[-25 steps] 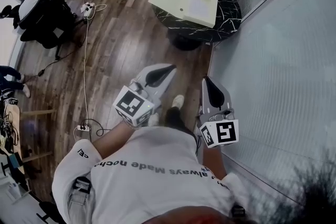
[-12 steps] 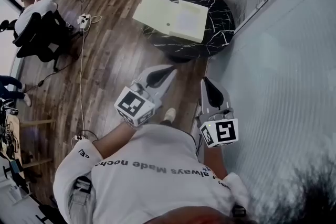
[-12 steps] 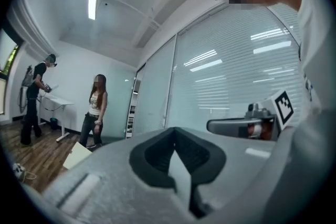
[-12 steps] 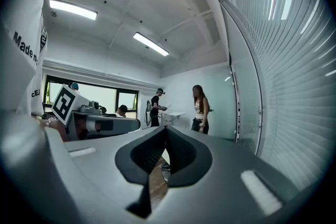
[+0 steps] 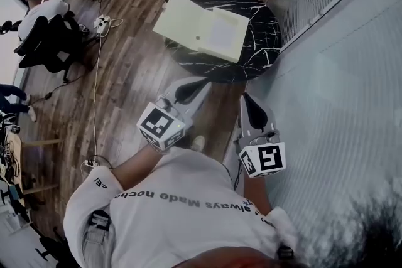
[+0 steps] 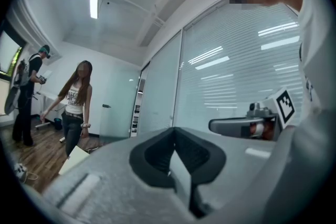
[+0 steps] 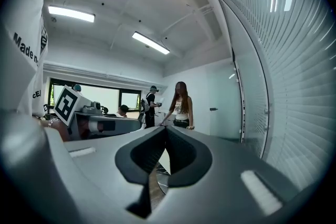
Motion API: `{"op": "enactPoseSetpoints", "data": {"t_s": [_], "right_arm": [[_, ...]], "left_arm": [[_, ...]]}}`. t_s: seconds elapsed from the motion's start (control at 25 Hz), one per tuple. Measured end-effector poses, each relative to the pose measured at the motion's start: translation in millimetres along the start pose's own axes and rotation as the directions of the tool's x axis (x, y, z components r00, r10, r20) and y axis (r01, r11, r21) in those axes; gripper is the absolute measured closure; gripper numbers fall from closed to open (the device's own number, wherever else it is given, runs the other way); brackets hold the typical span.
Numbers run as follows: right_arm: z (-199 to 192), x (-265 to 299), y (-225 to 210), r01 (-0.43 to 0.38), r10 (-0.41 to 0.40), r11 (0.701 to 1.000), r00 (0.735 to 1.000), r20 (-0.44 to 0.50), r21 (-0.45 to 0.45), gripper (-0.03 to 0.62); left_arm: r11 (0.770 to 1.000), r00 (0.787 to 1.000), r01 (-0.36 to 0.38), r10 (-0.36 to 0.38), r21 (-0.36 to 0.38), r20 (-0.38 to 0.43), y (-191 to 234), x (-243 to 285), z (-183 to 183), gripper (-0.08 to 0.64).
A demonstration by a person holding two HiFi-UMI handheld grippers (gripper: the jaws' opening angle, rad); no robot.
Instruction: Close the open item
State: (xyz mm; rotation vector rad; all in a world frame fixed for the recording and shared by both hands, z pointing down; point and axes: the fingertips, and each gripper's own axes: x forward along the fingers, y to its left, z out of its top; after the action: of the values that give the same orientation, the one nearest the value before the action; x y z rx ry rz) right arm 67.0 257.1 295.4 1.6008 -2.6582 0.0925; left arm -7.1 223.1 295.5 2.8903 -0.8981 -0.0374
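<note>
Left tongs (image 5: 202, 83) and right tongs (image 5: 246, 98) are being held closed and empty, far from the open folder (image 5: 200, 29) on the worktop (image 5: 267, 34), so stepping closer likely comes first.

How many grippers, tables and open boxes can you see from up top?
Grippers: 2 (left gripper, right gripper)
Round black table: 1
Open pale box: 1
Total: 4
</note>
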Motion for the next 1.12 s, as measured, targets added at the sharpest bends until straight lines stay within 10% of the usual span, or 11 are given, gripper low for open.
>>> {"op": "enactPoseSetpoints", "data": {"t_s": [1.12], "right_arm": [[-0.1,307.2,-105.1,0.011,-0.015,0.998,0.998,-0.065,-0.057,0.591]], "left_arm": [[0.999,1.0,0.017,-0.017,-0.052,0.013,289.7,141.6,11.6,0.557]]}}
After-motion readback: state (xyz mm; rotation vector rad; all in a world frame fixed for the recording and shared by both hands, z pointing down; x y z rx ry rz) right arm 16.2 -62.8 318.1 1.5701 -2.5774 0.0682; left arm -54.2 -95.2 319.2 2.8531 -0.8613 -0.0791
